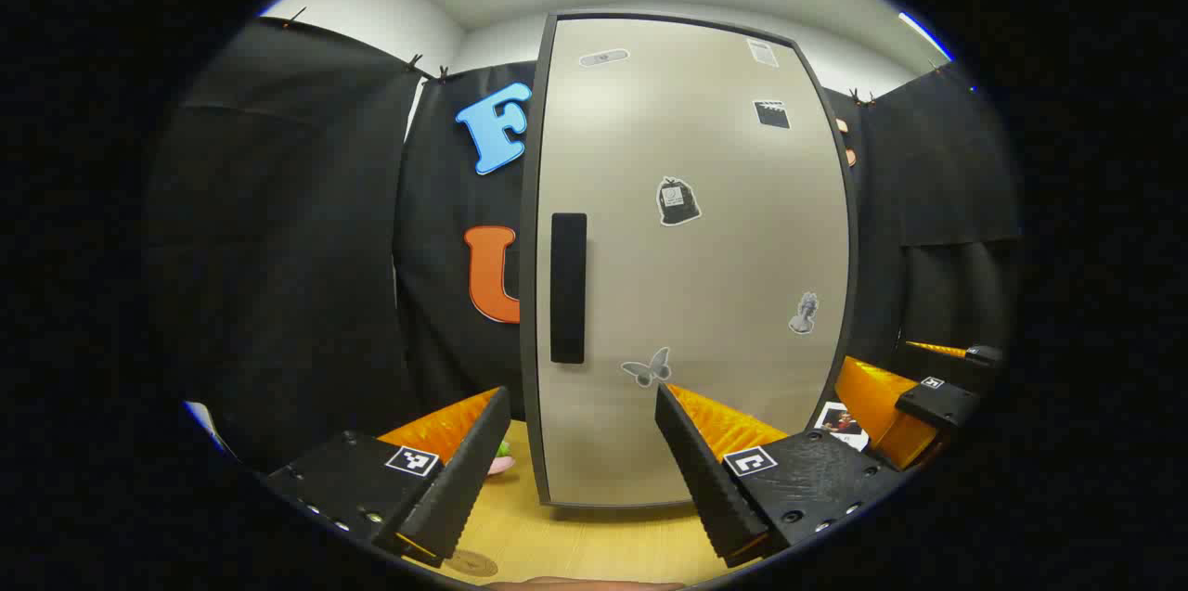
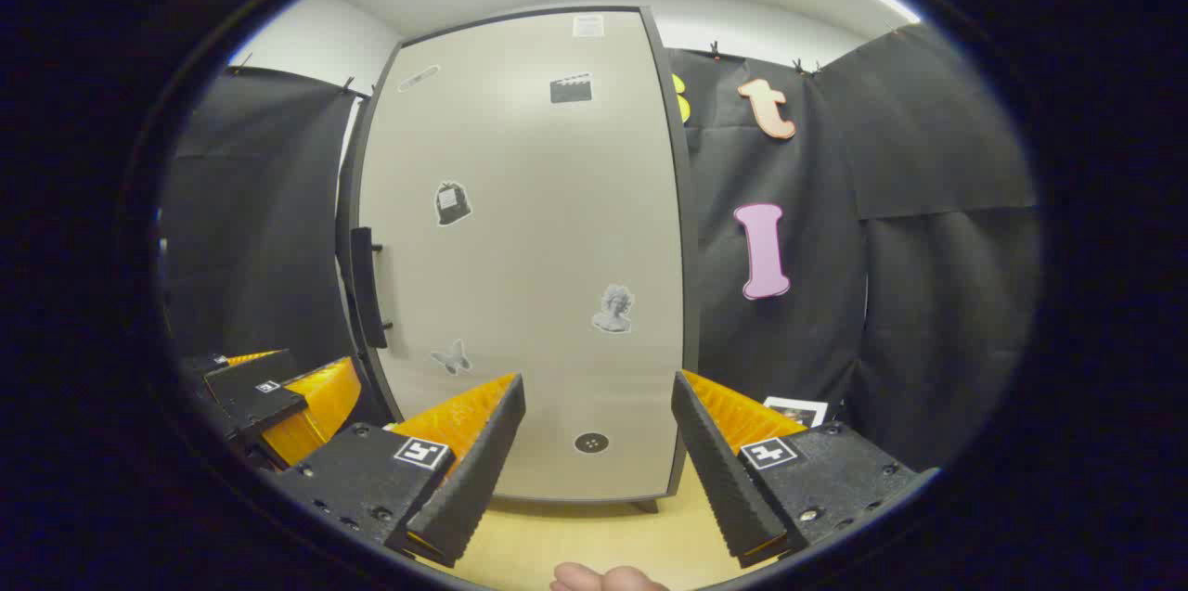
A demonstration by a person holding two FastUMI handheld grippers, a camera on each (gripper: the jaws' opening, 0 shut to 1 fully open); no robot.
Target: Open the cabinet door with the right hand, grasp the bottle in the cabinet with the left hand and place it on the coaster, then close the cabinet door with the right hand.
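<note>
A: Is the cabinet door standing closed?
B: Yes, its black handle is sitting untouched near the door's left edge.
A: And the tongs?
B: The left gripper and right gripper are both hanging spread apart, holding nothing, above the wooden table.

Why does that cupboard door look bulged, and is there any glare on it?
Left gripper view: the fisheye lens bows the cabinet door, straight edges curving outward; a soft pale sheen sits near its top. Right gripper view: the same bulge on the door, evenly lit, everything sharp.
</note>
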